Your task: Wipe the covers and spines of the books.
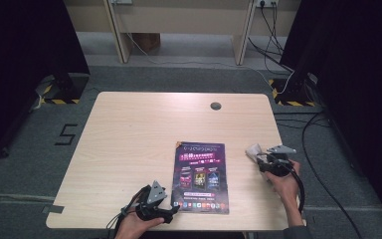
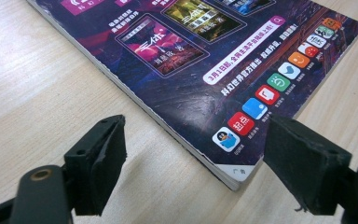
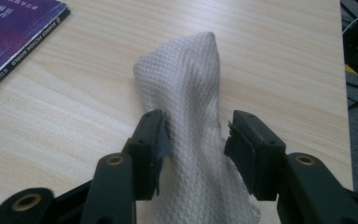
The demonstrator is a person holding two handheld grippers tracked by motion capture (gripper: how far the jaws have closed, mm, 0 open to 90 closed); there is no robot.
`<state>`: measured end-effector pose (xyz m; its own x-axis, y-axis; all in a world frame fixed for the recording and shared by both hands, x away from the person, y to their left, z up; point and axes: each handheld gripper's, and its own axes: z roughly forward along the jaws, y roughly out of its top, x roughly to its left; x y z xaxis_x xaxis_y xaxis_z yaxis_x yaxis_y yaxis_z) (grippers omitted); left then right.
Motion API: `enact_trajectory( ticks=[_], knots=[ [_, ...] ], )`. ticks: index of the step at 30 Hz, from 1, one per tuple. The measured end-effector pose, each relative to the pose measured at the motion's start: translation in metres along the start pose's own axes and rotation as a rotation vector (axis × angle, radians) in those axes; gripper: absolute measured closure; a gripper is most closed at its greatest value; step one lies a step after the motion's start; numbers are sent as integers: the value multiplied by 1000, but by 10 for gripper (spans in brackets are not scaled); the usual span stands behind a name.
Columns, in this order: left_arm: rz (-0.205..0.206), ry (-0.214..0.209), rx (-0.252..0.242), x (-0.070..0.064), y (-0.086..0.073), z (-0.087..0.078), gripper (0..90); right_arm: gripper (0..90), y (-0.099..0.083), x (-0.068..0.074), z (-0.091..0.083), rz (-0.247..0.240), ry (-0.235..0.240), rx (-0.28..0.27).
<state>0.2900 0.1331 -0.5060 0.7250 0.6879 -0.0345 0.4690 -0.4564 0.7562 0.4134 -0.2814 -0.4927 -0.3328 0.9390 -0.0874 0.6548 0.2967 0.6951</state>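
Table [image 1: 129,129]: wooden. Magazine [image 1: 202,177] lies flat, its near corner between the left gripper [image 2: 193,154] jaws, which stand released. White cloth [image 3: 191,102] sits gathered between the right gripper [image 3: 195,140] jaws, lightly grasped.

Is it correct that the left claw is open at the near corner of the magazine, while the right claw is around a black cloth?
Not quite: the cloth is white, not black, as the right gripper view shows. The rest holds: the left claw is open at the magazine corner, and the right claw is around the cloth.
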Motion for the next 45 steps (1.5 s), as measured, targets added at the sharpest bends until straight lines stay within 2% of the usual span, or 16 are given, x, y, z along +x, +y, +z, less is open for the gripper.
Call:
enact_trajectory(
  ticks=[3,7,10,13,15,17,19,22,24,28,33,34,39,41,43,45],
  knots=[
    [-2,-6,-8,0,3,3,223,625,-1,1,6,-30,7,23],
    [-13,-21,-16,1,7,8,225,720,-1,1,8,-37,25,19],
    [-17,-8,-25,4,10,12,232,753,0,-1,4,-15,27,-5],
    [-18,2,-14,8,12,17,248,760,3,-2,-3,6,32,-54],
    [-24,-2,-12,10,13,19,271,761,6,-1,-7,17,49,-88],
    [-25,-26,3,10,12,22,299,761,11,3,-11,-2,59,-101],
    [-36,-50,10,8,10,23,316,761,17,12,-16,-16,70,-124],
    [-17,-35,12,5,10,23,310,761,26,29,-21,-70,106,-149],
    [-36,-51,16,5,10,23,316,762,31,42,-22,-115,130,-159],
    [-30,-65,18,0,8,22,315,763,40,71,-19,-182,192,-151],
    [-10,-70,31,-5,8,20,326,762,51,107,-7,-260,253,-128],
    [-5,-71,35,-5,8,19,332,761,53,113,-4,-283,260,-120],
    [12,-73,43,-8,8,16,364,751,59,139,14,-329,281,-75],
    [15,-79,42,-8,7,15,373,726,58,145,21,-327,290,-48],
    [14,-80,41,-8,6,14,374,649,55,147,27,-315,296,-11],
    [18,-80,41,-8,7,15,373,644,53,148,28,-332,249,-14]
  ],
)
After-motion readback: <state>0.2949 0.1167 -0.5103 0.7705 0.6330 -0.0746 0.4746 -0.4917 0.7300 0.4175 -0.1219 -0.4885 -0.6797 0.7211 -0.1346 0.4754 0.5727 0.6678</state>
